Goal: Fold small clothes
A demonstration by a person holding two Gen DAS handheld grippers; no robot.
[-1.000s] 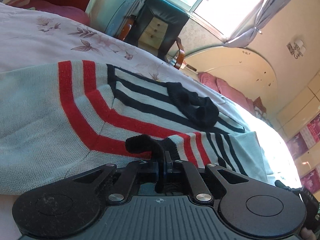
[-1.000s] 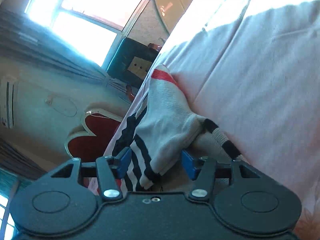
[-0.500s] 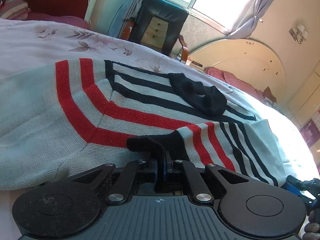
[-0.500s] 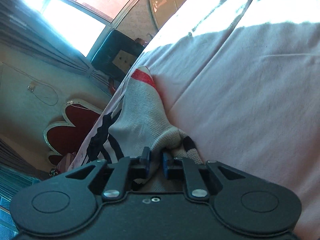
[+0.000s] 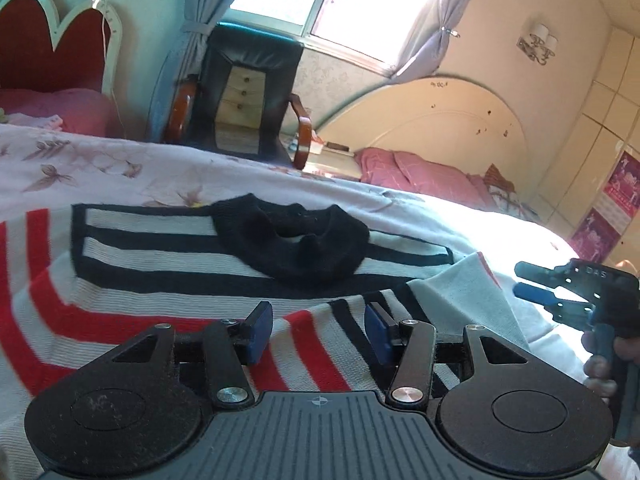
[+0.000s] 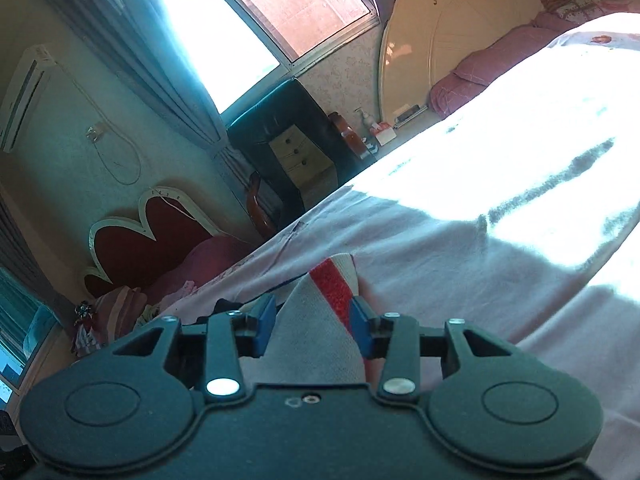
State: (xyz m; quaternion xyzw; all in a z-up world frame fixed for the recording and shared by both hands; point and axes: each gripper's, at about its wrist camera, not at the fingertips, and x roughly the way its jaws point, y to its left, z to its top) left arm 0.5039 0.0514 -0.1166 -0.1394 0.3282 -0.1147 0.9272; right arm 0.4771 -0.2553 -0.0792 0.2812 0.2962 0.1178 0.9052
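A small grey knit sweater (image 5: 168, 272) with red and black stripes and a black collar (image 5: 296, 240) lies flat on the bed. A striped sleeve (image 5: 316, 340) is folded across its front and lies between the pads of my left gripper (image 5: 318, 332), which is open. My right gripper (image 6: 312, 330) is open over a grey corner of the sweater with a red stripe (image 6: 332, 288); nothing is held. The right gripper also shows in the left wrist view (image 5: 560, 292), at the sweater's right edge.
The bed has a pale pink floral sheet (image 5: 120, 164), sunlit on the right (image 6: 520, 168). Behind it stand a black armchair (image 5: 248, 92), a red heart-shaped headboard (image 5: 52, 56), a second bed with pink bedding (image 5: 420, 176) and a curtained window (image 5: 352, 4).
Both grippers have opened and let go of the sweater: the left released the black cuff of the sleeve, the right released the folded grey edge. The sleeve now lies folded over the sweater's front.
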